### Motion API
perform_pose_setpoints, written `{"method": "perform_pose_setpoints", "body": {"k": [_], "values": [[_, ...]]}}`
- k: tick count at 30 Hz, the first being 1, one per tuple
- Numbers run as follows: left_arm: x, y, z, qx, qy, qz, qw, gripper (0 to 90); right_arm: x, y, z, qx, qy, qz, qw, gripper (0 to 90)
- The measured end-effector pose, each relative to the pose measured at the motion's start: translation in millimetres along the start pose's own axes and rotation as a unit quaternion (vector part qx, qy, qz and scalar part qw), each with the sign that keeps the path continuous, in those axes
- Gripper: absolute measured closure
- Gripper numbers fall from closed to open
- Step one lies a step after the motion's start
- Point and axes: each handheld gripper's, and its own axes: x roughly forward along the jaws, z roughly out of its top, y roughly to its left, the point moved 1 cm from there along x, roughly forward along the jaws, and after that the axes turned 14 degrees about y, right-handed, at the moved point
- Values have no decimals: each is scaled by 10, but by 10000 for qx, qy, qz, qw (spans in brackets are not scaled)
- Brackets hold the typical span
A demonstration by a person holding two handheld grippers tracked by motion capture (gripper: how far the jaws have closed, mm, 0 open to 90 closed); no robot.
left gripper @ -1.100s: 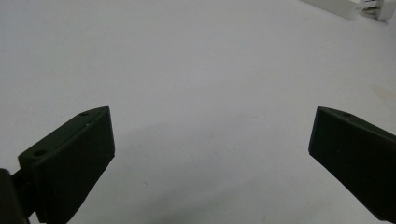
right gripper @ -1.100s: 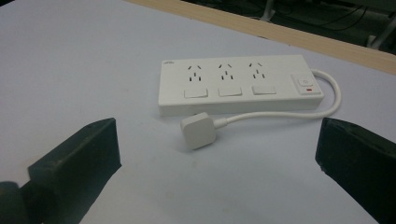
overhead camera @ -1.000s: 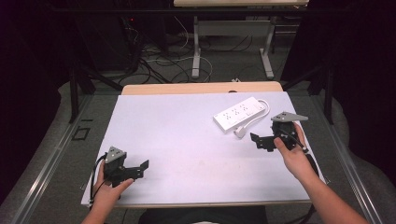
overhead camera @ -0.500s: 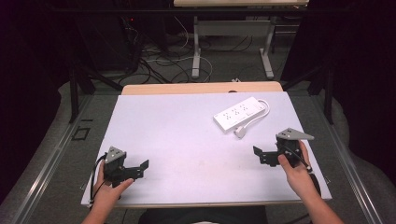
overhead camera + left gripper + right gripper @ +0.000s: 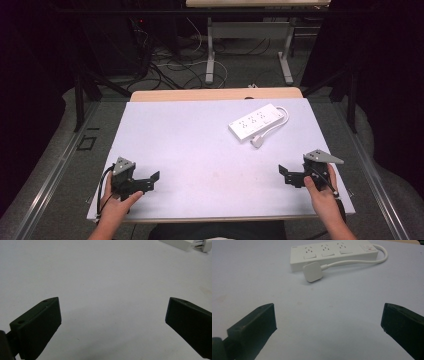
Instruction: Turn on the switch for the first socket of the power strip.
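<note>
High view showed both grippers, left gripper (image 5: 152, 178) and right gripper (image 5: 285, 174), resting wide open, holding nothing. Next, probably, reaching for the power strip (image 5: 256, 121) and its plug (image 5: 313, 271).

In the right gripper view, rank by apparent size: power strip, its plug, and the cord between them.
1. power strip, clearly largest.
2. cord, long but thin; it spans more than the plug, though it may cover a similar area.
3. plug, smallest, though nearest the camera.
</note>
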Motion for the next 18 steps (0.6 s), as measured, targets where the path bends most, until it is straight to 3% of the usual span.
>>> {"method": "perform_pose_setpoints", "body": {"k": [4, 5, 10, 18], "values": [[-5, 4, -1, 2, 7, -1, 10000, 1, 41, -73, -41, 48, 3, -118, 9999, 0], [-2, 1, -2, -19, -1, -5, 10000, 1, 34, -92, -54, 54, 139, -143, 9998, 0], [-1, 4, -4, 31, 44, 6, 10000, 1, 99, -161, -99, 103, 12, -274, 9996, 0], [-6, 7, -3, 9, 13, -12, 10000, 1, 148, -330, -189, 333, 80, -353, 9988, 0]]}}
